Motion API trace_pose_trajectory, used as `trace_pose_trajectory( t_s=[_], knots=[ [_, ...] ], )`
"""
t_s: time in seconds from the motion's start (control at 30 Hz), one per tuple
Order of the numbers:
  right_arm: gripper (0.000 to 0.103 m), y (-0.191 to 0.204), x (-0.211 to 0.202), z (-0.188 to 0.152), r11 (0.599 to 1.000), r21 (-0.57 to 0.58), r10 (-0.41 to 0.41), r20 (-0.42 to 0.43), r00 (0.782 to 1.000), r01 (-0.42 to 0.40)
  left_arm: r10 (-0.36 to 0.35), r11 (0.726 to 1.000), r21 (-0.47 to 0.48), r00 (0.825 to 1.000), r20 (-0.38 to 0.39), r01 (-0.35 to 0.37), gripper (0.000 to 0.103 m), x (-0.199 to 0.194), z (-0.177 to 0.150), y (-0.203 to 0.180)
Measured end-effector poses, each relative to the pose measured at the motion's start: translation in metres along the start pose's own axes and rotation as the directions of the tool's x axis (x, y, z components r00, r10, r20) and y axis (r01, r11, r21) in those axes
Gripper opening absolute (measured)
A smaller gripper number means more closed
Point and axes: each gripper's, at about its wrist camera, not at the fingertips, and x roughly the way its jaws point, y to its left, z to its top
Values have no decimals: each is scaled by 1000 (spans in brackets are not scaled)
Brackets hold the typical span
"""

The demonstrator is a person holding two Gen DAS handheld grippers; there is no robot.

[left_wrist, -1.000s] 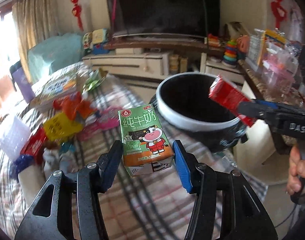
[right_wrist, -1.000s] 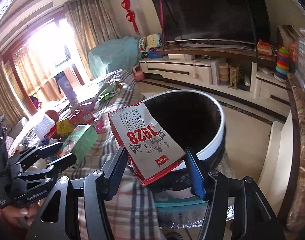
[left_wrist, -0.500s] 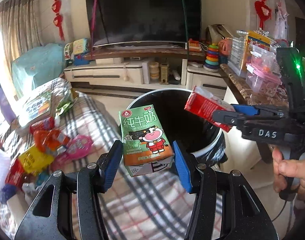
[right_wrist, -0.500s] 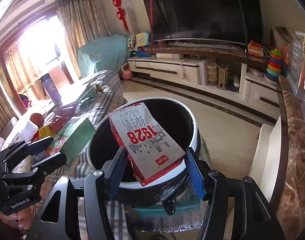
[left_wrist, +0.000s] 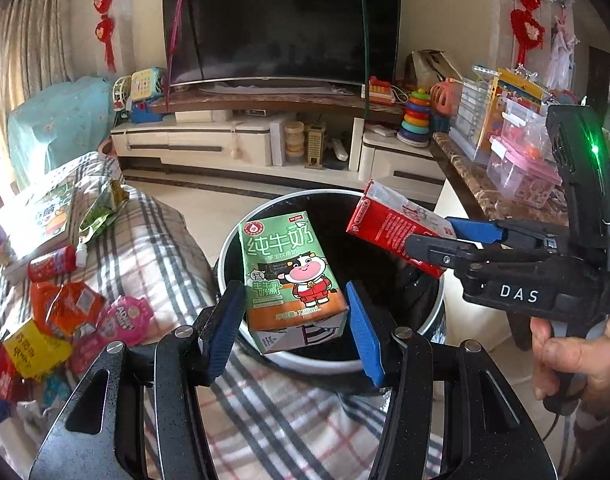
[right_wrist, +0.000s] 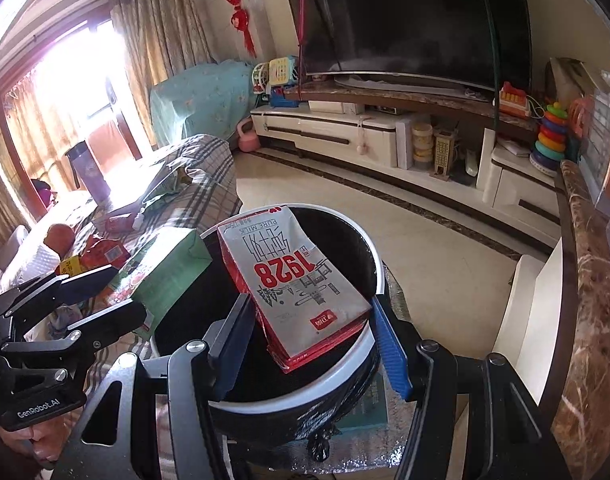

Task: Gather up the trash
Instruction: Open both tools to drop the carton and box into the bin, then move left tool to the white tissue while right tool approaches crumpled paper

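Both hands have carried their loads over the black bin (left_wrist: 329, 356), where the left gripper (left_wrist: 293, 320) jaws clamp the green milk carton (left_wrist: 291, 276) and the right gripper (right_wrist: 309, 332) jaws clamp the red-and-white carton (right_wrist: 297, 284), poised for dropping.

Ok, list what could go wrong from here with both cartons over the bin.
1. The green milk carton sits near the bin's near rim; released now, it might clip it.
2. The red carton is held tilted and could tumble out.
3. Both grippers crowd one opening and may bump.
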Motion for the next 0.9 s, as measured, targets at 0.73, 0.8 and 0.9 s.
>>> trace_pose_trajectory(
  t_s=[0.73, 0.8, 0.9],
  knots=[
    [96, 30, -20, -16, 992, 67, 100, 75, 992, -105, 38, 992, -123, 999, -3, -38, 76, -44, -41, 36],
    [96, 39, -23, -22, 987, 81, 129, 87, 988, -136, 43, 988, -148, 999, -2, -43, 76, -55, -49, 45],
    [96, 50, -24, -29, 984, 84, 153, 80, 985, -159, 57, 983, -174, 998, 4, -55, 76, -70, -60, 56]
  ],
)
